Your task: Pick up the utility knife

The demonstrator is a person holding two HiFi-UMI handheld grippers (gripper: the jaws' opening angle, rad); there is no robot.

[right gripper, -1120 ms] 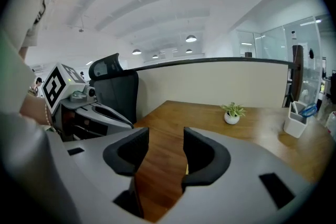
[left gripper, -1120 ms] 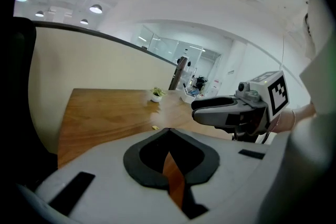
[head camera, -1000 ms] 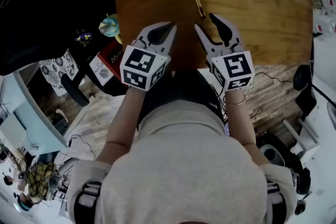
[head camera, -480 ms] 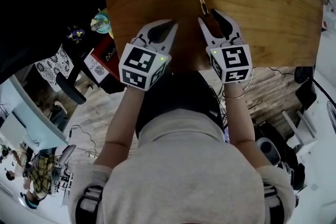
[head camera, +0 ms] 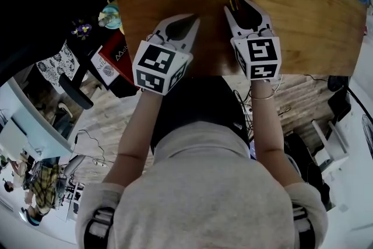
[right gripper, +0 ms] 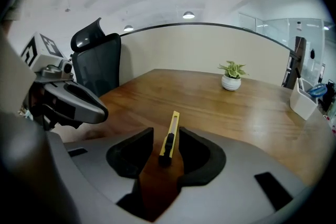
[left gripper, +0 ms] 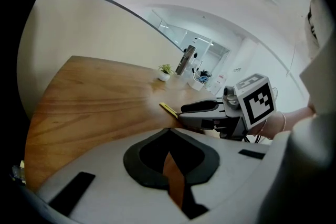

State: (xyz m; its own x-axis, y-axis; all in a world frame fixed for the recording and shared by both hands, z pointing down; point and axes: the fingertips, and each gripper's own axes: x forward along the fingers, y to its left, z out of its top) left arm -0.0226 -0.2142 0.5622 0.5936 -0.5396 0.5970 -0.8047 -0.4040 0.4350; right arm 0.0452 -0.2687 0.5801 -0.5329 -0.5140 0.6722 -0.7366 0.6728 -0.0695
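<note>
I've got the utility knife (right gripper: 169, 135) lying flat on the wooden worktop (head camera: 291, 14), towards its near edge, with bare wood around it. It is a slim yellow body with a black slider near the end closest to me, and it lies almost along the line my right tool (head camera: 239, 5) points. That near end sits between the right tool's jaws. The jaws are closing, but I can see wood showing beside the knife, so the pads are not pressing on it yet and nothing is gripped. My left tool (head camera: 191, 21) hangs over the worktop's near edge, well left of the knife, clenched and empty, with the pad tips meeting.

I judge the knife to be light and stiff, so weight is no worry. The trouble is that it is thin and low on the wood, with smooth narrow sides. The pads must come down almost to the surface or they will ride over it. A grip right at the end could let it swing or slip out. I'd pinch across the two long sides around the slider or a little further along, keeping clear of the far tip, where I'd expect the blade; I can't tell whether any blade is out
</note>
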